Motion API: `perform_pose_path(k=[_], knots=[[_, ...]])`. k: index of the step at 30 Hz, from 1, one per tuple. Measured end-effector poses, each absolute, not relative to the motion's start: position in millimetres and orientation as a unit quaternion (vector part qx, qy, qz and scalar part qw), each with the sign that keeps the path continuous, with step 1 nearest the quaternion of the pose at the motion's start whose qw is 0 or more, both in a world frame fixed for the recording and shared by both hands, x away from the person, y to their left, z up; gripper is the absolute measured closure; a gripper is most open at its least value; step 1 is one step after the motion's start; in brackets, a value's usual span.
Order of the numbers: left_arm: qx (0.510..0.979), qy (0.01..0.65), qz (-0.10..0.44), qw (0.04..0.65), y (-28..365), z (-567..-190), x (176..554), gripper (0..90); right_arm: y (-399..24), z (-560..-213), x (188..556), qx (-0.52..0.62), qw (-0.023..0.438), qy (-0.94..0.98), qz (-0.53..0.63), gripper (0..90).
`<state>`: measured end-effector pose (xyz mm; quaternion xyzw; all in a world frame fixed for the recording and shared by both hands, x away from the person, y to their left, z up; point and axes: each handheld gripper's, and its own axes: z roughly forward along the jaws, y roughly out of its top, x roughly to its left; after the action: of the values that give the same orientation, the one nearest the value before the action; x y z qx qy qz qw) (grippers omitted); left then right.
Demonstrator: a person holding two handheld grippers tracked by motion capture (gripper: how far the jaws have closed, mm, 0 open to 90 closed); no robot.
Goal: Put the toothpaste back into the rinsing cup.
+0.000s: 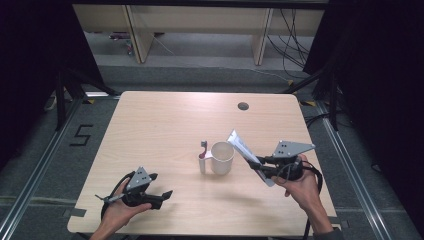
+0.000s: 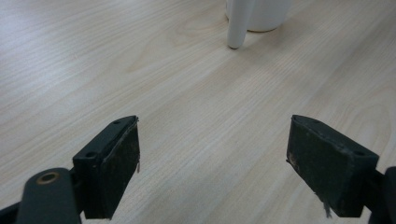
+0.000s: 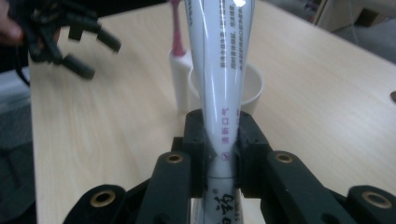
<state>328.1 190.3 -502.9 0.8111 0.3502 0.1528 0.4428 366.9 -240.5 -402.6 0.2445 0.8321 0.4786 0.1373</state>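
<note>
On the bench (image 1: 165, 125), the cup (image 1: 222, 157) stands at about ten o'clock from the right gripper (image 1: 263, 166), much nearer it than the left gripper (image 1: 161, 188). The right gripper is clamped on a toothpaste tube (image 1: 243, 148), long axis slanting up toward the cup. The left gripper hangs wide open, holding nothing.

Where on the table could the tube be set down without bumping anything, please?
The far half of the table, behind the cup, is bare, as is the near strip between the left gripper and right gripper. It is crowded around the cup and toothbrush.
</note>
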Motion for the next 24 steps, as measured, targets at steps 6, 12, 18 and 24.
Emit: perform_pose_path(k=[6, 12, 18, 24], knots=[[0.815, 0.347, 0.153, 0.439, 191.4, -503.1, 328.8, 16.9, -239.0, -399.0, 389.3, 0.257, 0.144, 0.796, 0.529, 77.7], [0.814, 0.348, 0.151, 0.44, 191.2, -503.5, 328.8, 17.0, -228.6, -399.5, 404.2, 0.269, 0.15, 0.766, 0.565, 77.8], [0.815, 0.347, 0.15, 0.44, 190.6, -504.0, 328.7, 17.0, -210.2, -401.0, 417.0, 0.27, 0.147, 0.744, 0.594, 77.7], [0.813, 0.348, 0.148, 0.443, 190.4, -504.7, 329.0, 17.0, -192.9, -404.6, 427.9, 0.263, 0.14, 0.724, 0.622, 77.7]])
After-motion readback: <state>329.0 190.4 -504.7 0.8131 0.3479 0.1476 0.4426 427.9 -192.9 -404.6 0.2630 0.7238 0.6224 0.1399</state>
